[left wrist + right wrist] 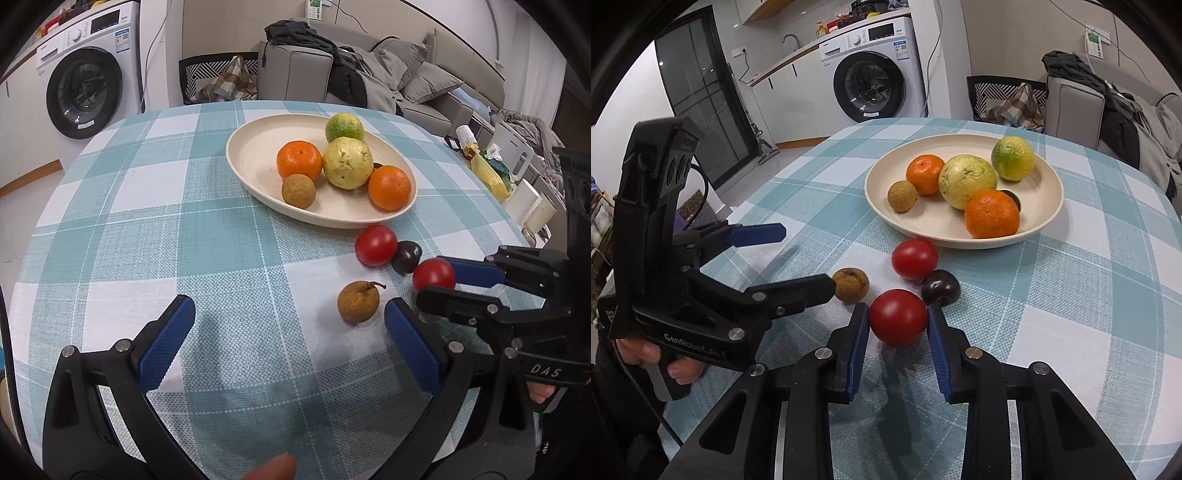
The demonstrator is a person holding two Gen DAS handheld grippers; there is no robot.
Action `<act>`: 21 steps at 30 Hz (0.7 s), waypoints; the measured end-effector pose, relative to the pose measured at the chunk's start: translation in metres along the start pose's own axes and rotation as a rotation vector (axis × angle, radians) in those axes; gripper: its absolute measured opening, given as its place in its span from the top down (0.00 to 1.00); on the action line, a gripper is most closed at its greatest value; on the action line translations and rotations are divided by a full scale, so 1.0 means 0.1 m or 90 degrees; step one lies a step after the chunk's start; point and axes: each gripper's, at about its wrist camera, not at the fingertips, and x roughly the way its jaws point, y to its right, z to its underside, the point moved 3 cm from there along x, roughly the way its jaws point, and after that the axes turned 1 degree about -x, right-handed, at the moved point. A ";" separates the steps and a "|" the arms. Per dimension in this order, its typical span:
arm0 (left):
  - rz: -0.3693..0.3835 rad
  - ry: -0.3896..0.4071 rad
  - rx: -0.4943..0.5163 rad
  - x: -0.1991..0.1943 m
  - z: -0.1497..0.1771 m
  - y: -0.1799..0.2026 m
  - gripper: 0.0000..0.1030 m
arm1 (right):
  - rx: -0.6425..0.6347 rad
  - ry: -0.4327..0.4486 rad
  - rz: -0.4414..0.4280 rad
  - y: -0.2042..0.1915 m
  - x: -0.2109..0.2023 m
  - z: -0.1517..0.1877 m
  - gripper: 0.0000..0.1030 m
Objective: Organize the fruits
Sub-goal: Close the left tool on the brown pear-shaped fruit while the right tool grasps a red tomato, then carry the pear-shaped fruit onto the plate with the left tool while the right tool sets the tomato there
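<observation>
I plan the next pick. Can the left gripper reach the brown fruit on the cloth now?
Probably yes. The left gripper is open, and the brown fruit lies just inside its right finger, with bare tablecloth around it.

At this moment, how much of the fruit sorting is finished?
Partly done: the plate holds six fruits, among them a guava and a longan. In hand: the right claw closes around a tomato. Left on the cloth: another tomato, a dark plum, and a stemmed longan by the open left claw.
</observation>
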 end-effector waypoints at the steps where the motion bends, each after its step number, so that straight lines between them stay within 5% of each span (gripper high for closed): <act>1: 0.000 0.000 0.001 0.01 0.00 0.01 0.01 | 0.002 0.002 0.002 0.01 -0.01 0.00 0.68; 4: 0.008 -0.002 0.008 0.02 0.01 0.04 0.03 | 0.009 0.008 0.007 0.05 -0.03 -0.01 0.68; 11: 0.023 -0.017 0.046 0.06 0.03 0.17 0.35 | 0.013 0.009 0.014 0.08 -0.06 -0.01 0.68; 21: 0.060 -0.008 0.088 0.02 0.06 0.34 0.62 | 0.015 0.010 0.018 0.10 -0.08 0.00 0.68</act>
